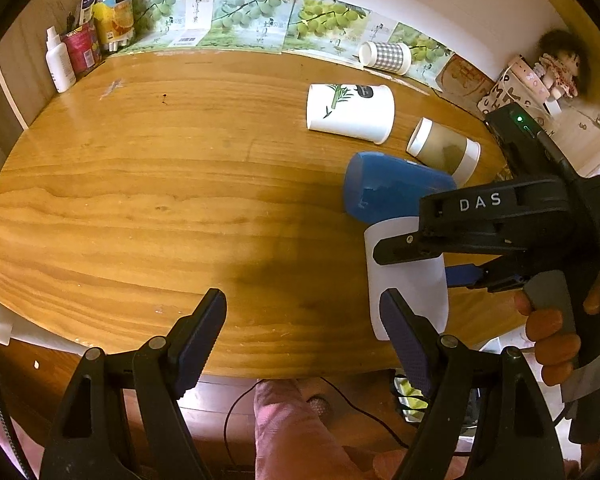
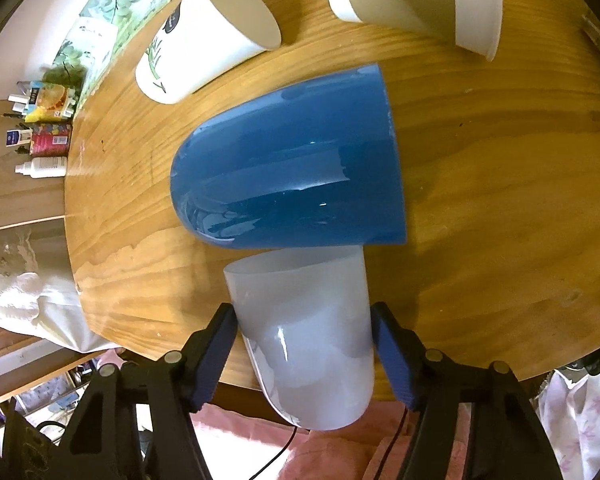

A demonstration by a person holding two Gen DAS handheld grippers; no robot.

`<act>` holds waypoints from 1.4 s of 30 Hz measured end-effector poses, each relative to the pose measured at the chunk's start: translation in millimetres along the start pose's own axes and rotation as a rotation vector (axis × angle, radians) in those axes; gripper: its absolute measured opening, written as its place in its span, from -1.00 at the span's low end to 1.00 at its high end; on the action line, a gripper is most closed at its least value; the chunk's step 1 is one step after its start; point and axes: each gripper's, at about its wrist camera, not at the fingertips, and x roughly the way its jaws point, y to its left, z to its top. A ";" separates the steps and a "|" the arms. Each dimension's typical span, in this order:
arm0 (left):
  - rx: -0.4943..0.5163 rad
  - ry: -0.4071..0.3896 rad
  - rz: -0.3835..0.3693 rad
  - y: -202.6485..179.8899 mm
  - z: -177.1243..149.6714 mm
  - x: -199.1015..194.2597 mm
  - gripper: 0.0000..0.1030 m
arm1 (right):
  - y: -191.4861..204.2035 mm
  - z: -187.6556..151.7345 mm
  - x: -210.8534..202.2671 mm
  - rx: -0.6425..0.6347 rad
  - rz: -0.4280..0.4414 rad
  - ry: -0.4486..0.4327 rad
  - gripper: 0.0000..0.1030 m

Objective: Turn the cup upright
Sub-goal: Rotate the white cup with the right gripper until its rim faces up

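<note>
Your right tongs (image 2: 304, 344) straddle the white cup (image 2: 308, 344) lying lengthwise, lower centre; left tongs (image 1: 304, 332) spread, empty.

Bare worktop (image 1: 140, 208) lay wide before my left jaws. On my right, the blue cup (image 2: 292, 176) touched the white cup (image 2: 308, 340), blocking passage beyond.

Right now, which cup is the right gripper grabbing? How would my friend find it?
Look at the wooden table, at its near edge. The white cup lies on its side there, between the right gripper's jaws, touching the blue cup. It is the only plain white one.
</note>
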 end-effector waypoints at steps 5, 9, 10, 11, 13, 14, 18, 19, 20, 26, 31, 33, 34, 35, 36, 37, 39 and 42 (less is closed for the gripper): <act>0.001 0.001 0.001 0.1 2.5 0.5 0.59 | 1.8 0.9 -0.9 -0.045 -0.002 0.003 0.32; 0.000 0.000 -0.001 -1.4 4.7 -0.7 0.59 | 4.6 0.3 -0.4 -0.085 -0.002 0.003 0.31; 0.000 -0.001 -0.001 -2.0 4.9 -0.9 0.59 | 5.4 -0.6 -0.3 -0.094 -0.001 0.000 0.31; 0.001 -0.003 0.000 -2.8 5.0 -1.5 0.59 | 6.3 -1.5 -0.3 -0.106 -0.001 -0.003 0.31; -0.001 -0.006 -0.001 -3.2 6.4 -2.0 0.59 | 7.9 -3.4 -0.9 -0.127 -0.002 -0.013 0.31; -0.003 -0.008 -0.001 -3.8 6.7 -2.6 0.59 | 8.7 -5.1 -1.5 -0.142 -0.001 -0.021 0.31; -0.002 -0.018 -0.003 -6.2 7.9 -4.9 0.59 | 9.9 -12.1 -5.1 -0.189 0.007 -0.057 0.31; 0.000 -0.021 -0.002 -6.6 8.0 -5.6 0.59 | 10.0 -14.0 -6.4 -0.203 0.007 -0.071 0.31; 0.001 -0.023 -0.001 -7.0 8.0 -6.3 0.59 | 10.3 -16.1 -8.2 -0.218 0.004 -0.086 0.31; 0.000 -0.034 -0.001 -7.4 6.3 -9.9 0.59 | 17.8 -32.4 -21.8 -0.356 -0.015 -0.229 0.31; -0.009 -0.048 0.006 -7.4 4.9 -14.1 0.59 | 14.1 -42.4 -28.0 -0.406 0.003 -0.316 0.31; -0.014 -0.055 0.008 -7.6 4.0 -16.2 0.59 | 12.2 -46.4 -29.7 -0.427 0.010 -0.355 0.31; -0.017 -0.058 0.008 -7.6 3.6 -17.1 0.59 | 12.2 -48.0 -31.1 -0.438 0.009 -0.373 0.31; -0.017 -0.061 0.008 -6.7 3.5 -17.5 0.59 | 11.9 -52.0 -32.9 -0.461 0.006 -0.410 0.31; -0.018 -0.065 0.008 -6.6 2.7 -18.2 0.59 | 10.8 -55.1 -35.0 -0.477 0.005 -0.438 0.31; -0.019 -0.073 0.010 -6.2 1.8 -18.6 0.59 | 10.1 -58.3 -36.3 -0.494 0.004 -0.467 0.31; -0.023 -0.081 0.024 -5.7 0.5 -17.8 0.59 | 8.0 -66.4 -38.0 -0.534 0.008 -0.546 0.31; -0.012 -0.086 0.040 -7.4 -3.7 -15.9 0.59 | 4.3 -76.3 -38.4 -0.585 0.025 -0.654 0.31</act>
